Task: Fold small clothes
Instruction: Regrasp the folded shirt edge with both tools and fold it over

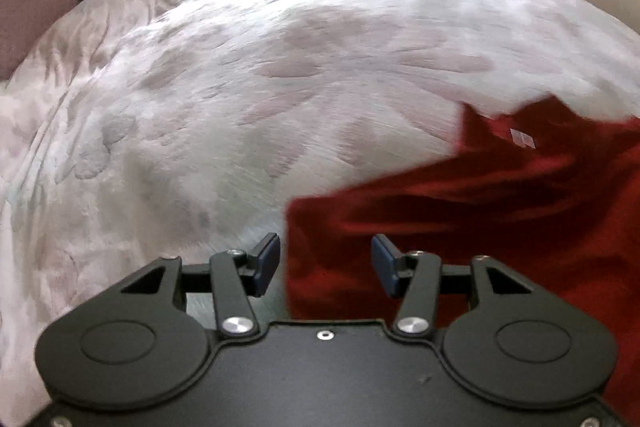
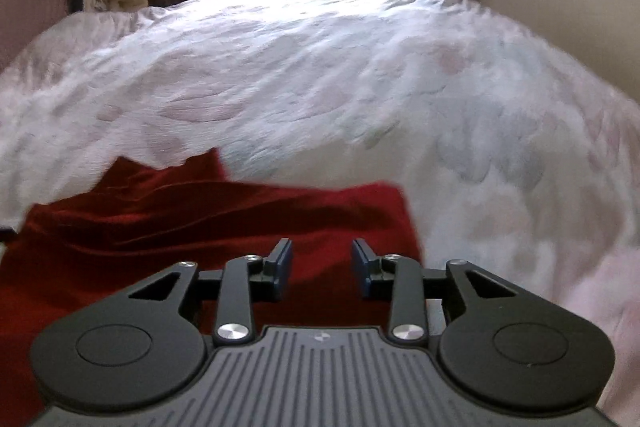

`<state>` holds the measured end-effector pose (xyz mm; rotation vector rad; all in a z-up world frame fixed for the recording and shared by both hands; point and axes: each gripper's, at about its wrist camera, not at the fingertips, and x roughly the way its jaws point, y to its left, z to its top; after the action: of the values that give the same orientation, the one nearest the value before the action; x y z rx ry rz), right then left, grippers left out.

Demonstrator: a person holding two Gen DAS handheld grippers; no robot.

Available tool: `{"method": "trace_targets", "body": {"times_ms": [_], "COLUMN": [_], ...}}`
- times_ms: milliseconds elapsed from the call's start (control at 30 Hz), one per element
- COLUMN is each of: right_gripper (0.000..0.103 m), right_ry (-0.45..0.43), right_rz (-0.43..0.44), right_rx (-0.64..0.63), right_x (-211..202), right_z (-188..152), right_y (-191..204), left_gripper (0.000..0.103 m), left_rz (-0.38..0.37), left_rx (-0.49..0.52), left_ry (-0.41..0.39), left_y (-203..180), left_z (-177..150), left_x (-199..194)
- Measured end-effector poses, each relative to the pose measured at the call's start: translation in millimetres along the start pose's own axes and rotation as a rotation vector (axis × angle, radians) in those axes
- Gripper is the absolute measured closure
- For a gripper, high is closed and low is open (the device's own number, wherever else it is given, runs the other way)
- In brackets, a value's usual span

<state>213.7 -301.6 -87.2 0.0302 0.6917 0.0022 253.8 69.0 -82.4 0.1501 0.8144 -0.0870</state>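
- Left wrist view: left gripper (image 1: 325, 265) has its jaws spread, holding nothing, straddling the near left edge of the red garment (image 1: 480, 211), which spreads toward 3 o'clock over the bedspread (image 1: 200, 87).
- Right wrist view: right gripper (image 2: 321, 269) is likewise released, poised above the garment's (image 2: 180, 223) near right part; cloth runs toward 9 o'clock.
- Judged step: approaching the near edge, not yet gripped.
- Next: pinch both near corners, then carry them toward 12 o'clock.

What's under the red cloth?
The red cloth lies on the white flowery bedspread, which shows all around it. Anything hidden beneath the cloth is covered and cannot be seen.
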Motion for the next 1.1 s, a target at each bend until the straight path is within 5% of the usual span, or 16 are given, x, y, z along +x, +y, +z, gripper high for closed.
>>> {"method": "trace_targets", "body": {"times_ms": [133, 300, 467, 533, 567, 600, 700, 967, 1100], "right_gripper": [0.035, 0.039, 0.042, 0.065, 0.094, 0.096, 0.097, 0.097, 0.097], "right_ry": [-0.037, 0.007, 0.035, 0.014, 0.013, 0.016, -0.022, -0.222, -0.217], "right_rz": [-0.073, 0.027, 0.095, 0.081, 0.076, 0.070, 0.042, -0.048, -0.127], "right_rx": [-0.021, 0.125, 0.170, 0.128, 0.108, 0.099, 0.108, 0.170, 0.189], "right_x": [13, 40, 55, 54, 55, 55, 48, 6, 14], "right_z": [4, -3, -2, 2, 3, 6, 7, 6, 7], "right_y": [-24, -68, -68, -61, -57, -54, -52, -53, -59], "left_gripper": [0.051, 0.051, 0.058, 0.068, 0.077, 0.099, 0.099, 0.099, 0.098], "left_rz": [-0.103, -0.115, -0.162, -0.180, -0.187, -0.197, -0.188, -0.132, -0.128], "left_rx": [-0.070, -0.108, -0.130, -0.162, -0.172, -0.179, -0.188, -0.297, -0.376], "left_ry": [0.064, 0.073, 0.069, 0.062, 0.063, 0.062, 0.039, -0.206, -0.202], "left_y": [25, 31, 32, 35, 37, 38, 39, 49, 62], "left_z": [13, 14, 9, 8, 6, 6, 6, 8, 0], "left_x": [35, 61, 65, 63, 65, 65, 57, -2, 3]}}
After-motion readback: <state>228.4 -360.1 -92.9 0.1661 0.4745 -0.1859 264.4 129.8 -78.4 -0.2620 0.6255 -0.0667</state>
